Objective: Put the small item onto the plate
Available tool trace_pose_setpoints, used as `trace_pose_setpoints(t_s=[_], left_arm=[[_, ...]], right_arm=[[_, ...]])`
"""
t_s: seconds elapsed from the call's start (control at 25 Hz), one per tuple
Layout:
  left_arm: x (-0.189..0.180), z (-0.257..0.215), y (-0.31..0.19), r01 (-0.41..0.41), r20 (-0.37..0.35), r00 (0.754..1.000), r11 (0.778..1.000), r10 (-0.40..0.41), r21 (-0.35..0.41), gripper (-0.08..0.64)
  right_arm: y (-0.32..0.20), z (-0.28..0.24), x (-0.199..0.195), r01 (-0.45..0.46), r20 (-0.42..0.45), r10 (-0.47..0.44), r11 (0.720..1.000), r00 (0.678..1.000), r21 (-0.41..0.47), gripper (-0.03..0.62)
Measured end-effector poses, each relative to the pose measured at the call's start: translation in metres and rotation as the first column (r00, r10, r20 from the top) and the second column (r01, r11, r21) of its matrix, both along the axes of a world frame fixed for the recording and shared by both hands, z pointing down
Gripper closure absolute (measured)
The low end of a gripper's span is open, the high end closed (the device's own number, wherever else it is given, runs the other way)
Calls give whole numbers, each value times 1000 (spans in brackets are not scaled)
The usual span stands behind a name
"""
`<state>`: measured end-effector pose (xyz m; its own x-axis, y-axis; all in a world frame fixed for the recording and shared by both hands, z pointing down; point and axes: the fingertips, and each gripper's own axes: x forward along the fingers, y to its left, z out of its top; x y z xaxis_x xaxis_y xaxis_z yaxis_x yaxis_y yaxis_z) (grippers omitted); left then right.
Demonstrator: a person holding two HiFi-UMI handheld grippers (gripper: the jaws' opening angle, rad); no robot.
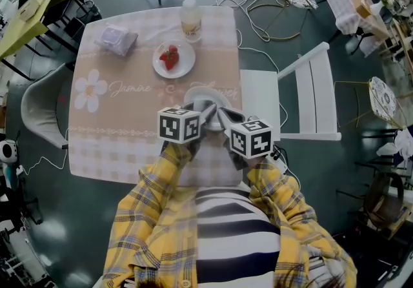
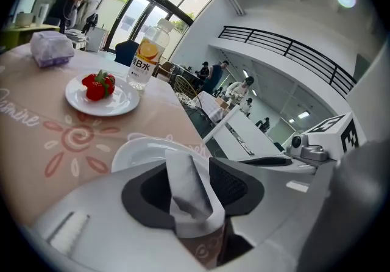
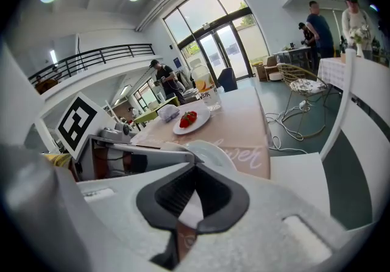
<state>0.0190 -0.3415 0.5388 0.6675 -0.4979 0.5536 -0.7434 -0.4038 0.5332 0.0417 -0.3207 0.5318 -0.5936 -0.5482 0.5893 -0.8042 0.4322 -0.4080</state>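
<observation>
A folded white paper piece (image 2: 186, 188) stands upright between the jaws of my left gripper (image 2: 190, 186). The pads stand a little apart from it, so the gripper is open. Just beyond the jaws lies an empty white plate (image 2: 137, 149), which the head view shows near the table's front edge (image 1: 193, 94). My right gripper (image 3: 195, 173) is shut with its tips together, right beside the left gripper's tip. A white patch shows in the gap lower between its pads, and I cannot tell what it is. In the head view both grippers (image 1: 210, 112) (image 1: 224, 116) meet over the empty plate's near rim.
A second plate (image 1: 187, 62) holding strawberries (image 1: 170, 57) sits at the table's middle, with a drink bottle (image 1: 190, 20) behind it and a tissue pack (image 1: 116, 40) at the far left. A white chair (image 1: 310, 96) stands to the right, and cables lie on the floor.
</observation>
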Motion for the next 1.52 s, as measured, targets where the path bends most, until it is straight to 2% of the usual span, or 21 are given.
trace_pose_setpoints(t_s=[0.12, 0.32, 0.44, 0.6, 0.76, 0.88, 0.96, 1.08, 1.2, 1.52], left_arm=[[-4, -2, -3, 13, 20, 1000, 1000, -13, 16, 387], [-12, 4, -2, 1, 140, 990, 999, -7, 44, 312], [-21, 13, 0, -3, 234, 972, 999, -9, 50, 266], [-33, 14, -7, 7, 324, 945, 992, -47, 123, 222], [-37, 8, -9, 25, 297, 953, 989, -67, 146, 230], [-36, -1, -5, 36, 259, 963, 985, -80, 170, 319], [-35, -8, -1, 51, 227, 969, 981, -94, 189, 404], [-33, -23, 8, 85, 144, 983, 973, -118, 213, 495], [-29, -33, 20, 99, 80, 990, 971, -119, 216, 514], [-32, -26, 62, 87, 69, 993, 980, -100, 178, 554]], right_arm=[[0, 0, 0, -2, -1, 2, 1000, 1000, -1, 594], [1, 0, -1, -5, 0, 5, 1000, 1000, 0, 594], [1, 0, -2, -5, 0, 5, 1000, 1000, 0, 594], [3, 0, -4, -3, 1, 3, 1000, 1000, 0, 594], [4, 0, -4, -4, -1, 4, 1000, 1000, 1, 594], [6, 0, -3, -9, -2, 9, 1000, 1000, 1, 594], [7, -1, -2, -13, -1, 13, 1000, 1000, 2, 594], [11, -1, 0, -16, -2, 16, 1000, 1000, 2, 594], [16, -3, 2, -15, -3, 15, 1000, 1000, 6, 594], [36, -9, 11, -6, -9, 7, 1000, 1000, 15, 594]])
